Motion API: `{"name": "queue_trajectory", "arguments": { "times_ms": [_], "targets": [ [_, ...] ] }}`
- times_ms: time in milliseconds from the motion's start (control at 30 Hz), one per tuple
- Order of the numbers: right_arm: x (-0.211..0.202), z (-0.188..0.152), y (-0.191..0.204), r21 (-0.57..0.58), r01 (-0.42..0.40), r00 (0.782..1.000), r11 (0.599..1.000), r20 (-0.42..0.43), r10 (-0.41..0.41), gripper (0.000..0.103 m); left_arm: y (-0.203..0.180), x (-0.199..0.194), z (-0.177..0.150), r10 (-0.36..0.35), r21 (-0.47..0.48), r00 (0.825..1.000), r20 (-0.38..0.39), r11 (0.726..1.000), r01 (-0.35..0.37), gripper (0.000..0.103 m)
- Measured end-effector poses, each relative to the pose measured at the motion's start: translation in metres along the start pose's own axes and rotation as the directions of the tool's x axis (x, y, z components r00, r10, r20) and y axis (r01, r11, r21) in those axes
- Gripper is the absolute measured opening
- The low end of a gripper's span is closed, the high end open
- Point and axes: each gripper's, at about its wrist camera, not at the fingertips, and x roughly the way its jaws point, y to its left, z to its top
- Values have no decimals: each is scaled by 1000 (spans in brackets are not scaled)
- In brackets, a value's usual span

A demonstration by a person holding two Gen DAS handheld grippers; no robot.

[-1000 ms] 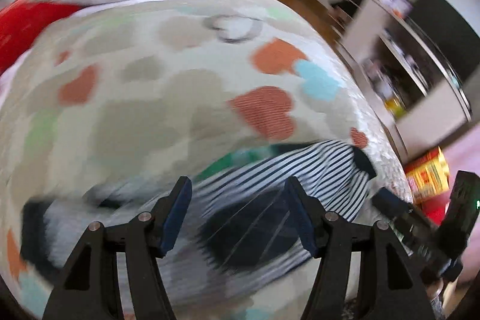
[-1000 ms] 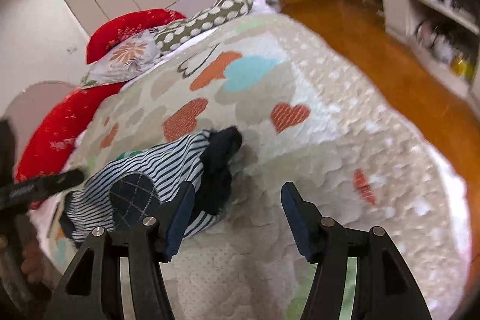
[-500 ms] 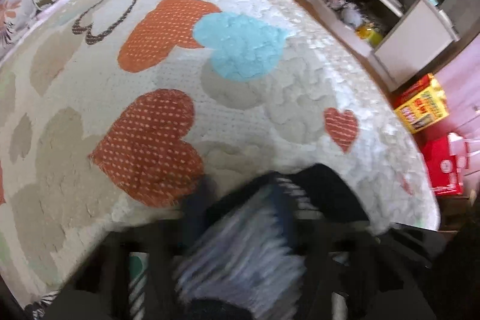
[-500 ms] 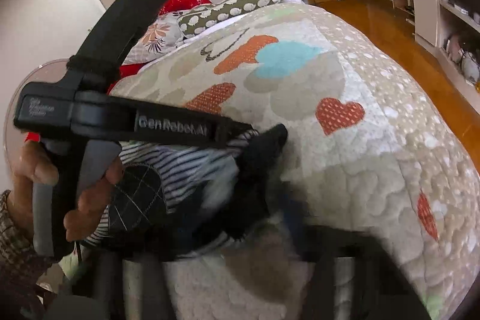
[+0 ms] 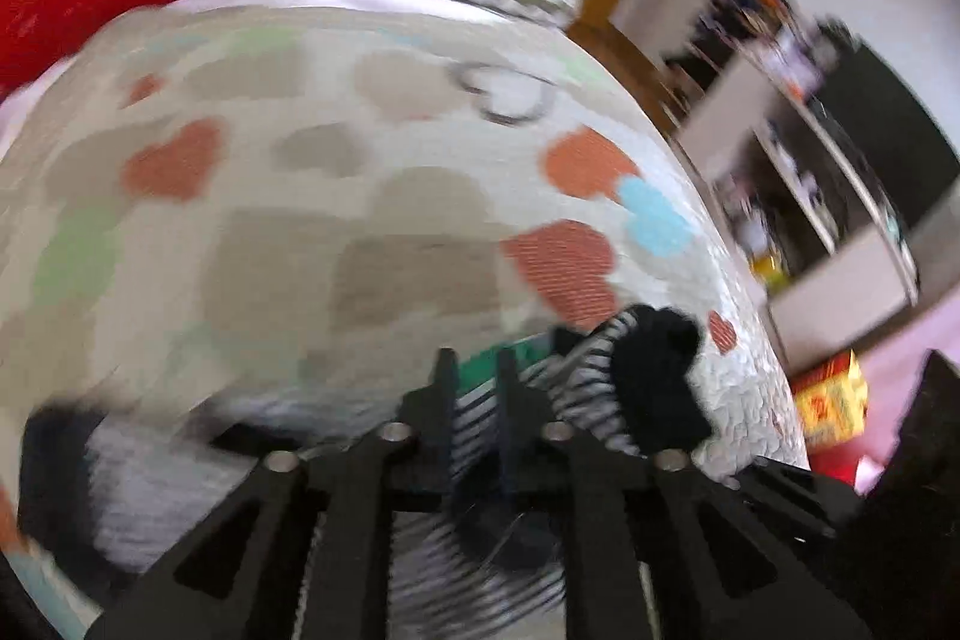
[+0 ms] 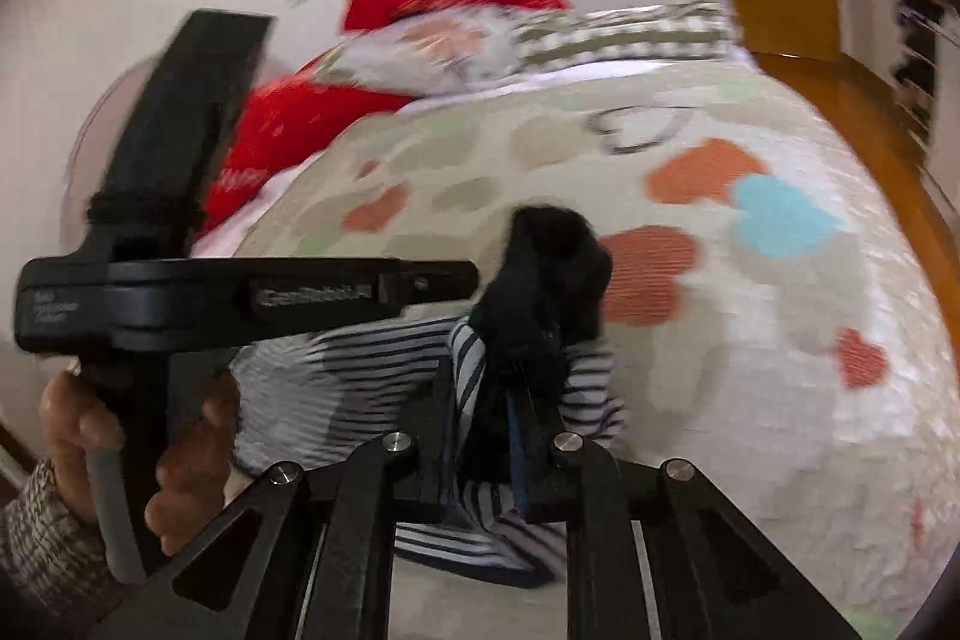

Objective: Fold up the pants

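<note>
1. Striped pants (image 6: 384, 370) lie at near edge of bed (image 6: 750, 370), black cuff (image 6: 552, 280) lifted.
2. Left gripper (image 5: 474, 388) & right gripper (image 6: 486, 400): fingers just closed, pinching fabric.
3. Soft, light, floppy; hold at hems/corners, keep taut.

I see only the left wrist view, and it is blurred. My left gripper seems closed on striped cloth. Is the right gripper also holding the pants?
Observer: Yes. In the right wrist view the right gripper is shut on the striped pants, with the black cuff bunched above its fingers.
Operator: Is my left gripper visible there?
Observer: Yes, the left gripper's black body lies sideways at the left, pointing toward the cuff.
Operator: Who holds it?
Observer: A hand in a knitted sleeve grips its handle.
</note>
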Motion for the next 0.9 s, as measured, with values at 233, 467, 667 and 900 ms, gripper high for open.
{"name": "queue_trajectory", "arguments": {
  "times_ms": [233, 467, 667, 900],
  "targets": [
    [68, -23, 52, -86, -106, 973, 991, -214, 86, 36, 52, -62, -46, 163, -134, 978, 130, 980, -146, 45],
    [-3, -5, 61, -138, -74, 995, 988, -70, 65, 42, 118, -109, -78, 247, -321, 952, 182, 930, -180, 55],
    [23, 16, 40, -60, 101, 988, 993, -111, -107, 22, 158, -122, -101, 308, -431, 940, 150, 876, -218, 55],
    [110, 5, 42, -71, 120, 956, 990, -260, -135, 23, 186, -120, -114, 314, -507, 942, 118, 835, -214, 55]
  ]
}}
